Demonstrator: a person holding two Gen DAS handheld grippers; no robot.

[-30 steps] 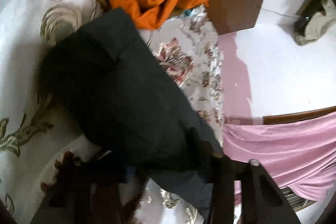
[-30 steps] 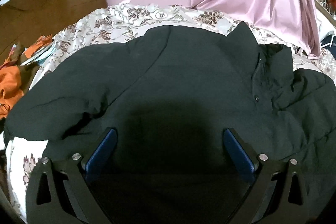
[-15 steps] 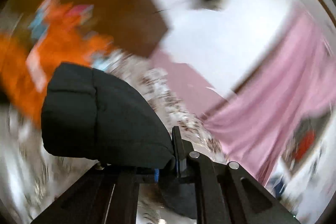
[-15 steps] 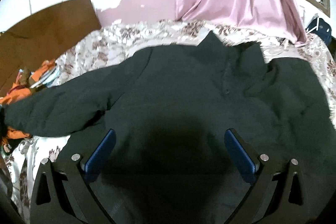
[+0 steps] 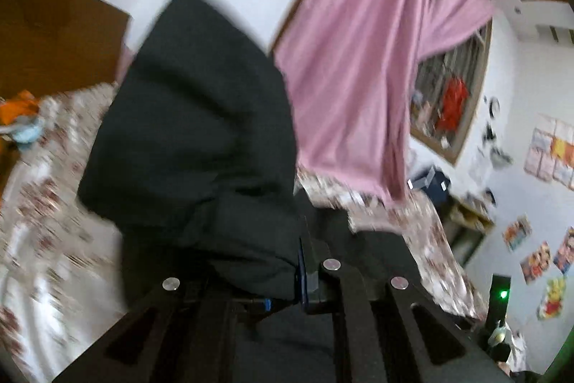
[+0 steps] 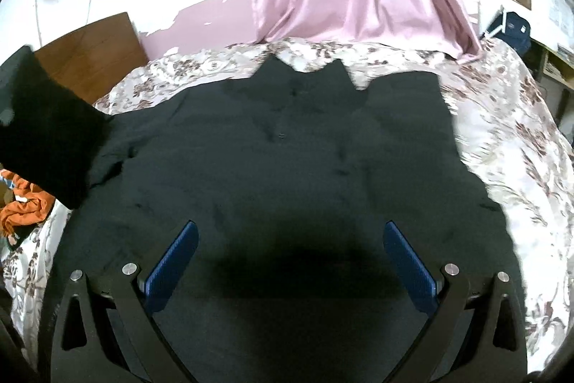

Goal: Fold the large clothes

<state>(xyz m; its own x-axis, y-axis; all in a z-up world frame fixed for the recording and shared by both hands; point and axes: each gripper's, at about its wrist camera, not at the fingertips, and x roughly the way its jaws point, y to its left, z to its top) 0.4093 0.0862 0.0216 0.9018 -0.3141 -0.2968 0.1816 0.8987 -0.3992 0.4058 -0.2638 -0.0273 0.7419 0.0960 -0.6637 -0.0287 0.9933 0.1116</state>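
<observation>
My left gripper (image 5: 287,279) clenched on padded black jacket (image 6: 287,167) sleeve (image 5: 193,139); right gripper (image 6: 287,261) released, hovering. Bulky, soft, floppy; best gripped at cuffs, hem.

A: What can't you make out in the left wrist view?

B: The floral bedspread (image 5: 43,232) is smeared by motion, its pattern unreadable. The black jacket sleeve (image 5: 201,131) covers the left tool (image 5: 287,279), hiding its left pad. The posters (image 5: 549,153) on the wall are too small to read.

A: And the right wrist view?

B: The black jacket (image 6: 287,174) runs off the bottom edge, so its hem is cut off. The orange cloth (image 6: 25,207) sits half behind the raised sleeve.
</observation>
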